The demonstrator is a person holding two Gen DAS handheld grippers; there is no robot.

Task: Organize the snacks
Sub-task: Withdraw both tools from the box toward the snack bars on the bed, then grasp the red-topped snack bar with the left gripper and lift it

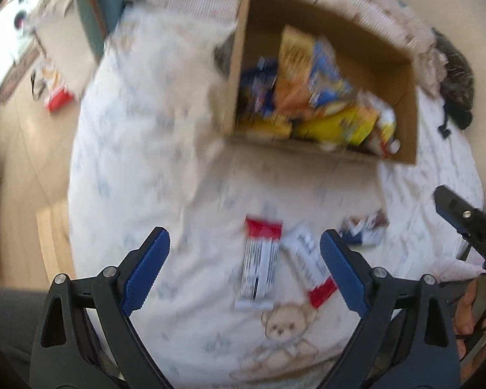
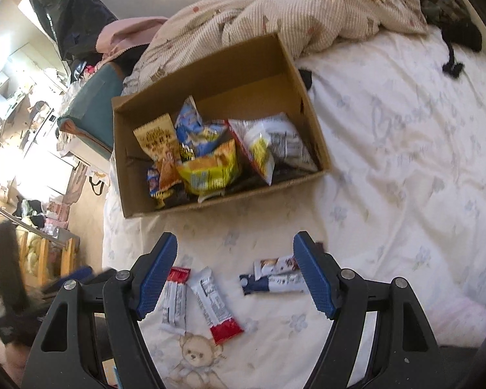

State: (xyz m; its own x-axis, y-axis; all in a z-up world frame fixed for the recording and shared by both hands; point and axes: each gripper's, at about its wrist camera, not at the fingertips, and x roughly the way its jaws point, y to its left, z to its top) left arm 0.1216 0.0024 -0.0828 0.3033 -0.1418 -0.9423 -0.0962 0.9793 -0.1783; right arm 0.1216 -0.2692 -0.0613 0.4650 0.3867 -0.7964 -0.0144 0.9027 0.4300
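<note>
My left fingers (image 1: 244, 264) hung spread above two red-and-white wrapped bars (image 1: 260, 267) on the bed (image 1: 145, 149), near the brown cardboard box (image 1: 236, 74); my right fingers (image 2: 235, 274), spread, empty. I judged straddling one bar across its width best.

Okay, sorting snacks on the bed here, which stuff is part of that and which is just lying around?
Job:
box
bagged snacks inside it
two red-ended bars
two blue bars

Lying about:
blanket
black cloth
teal cushion
</note>
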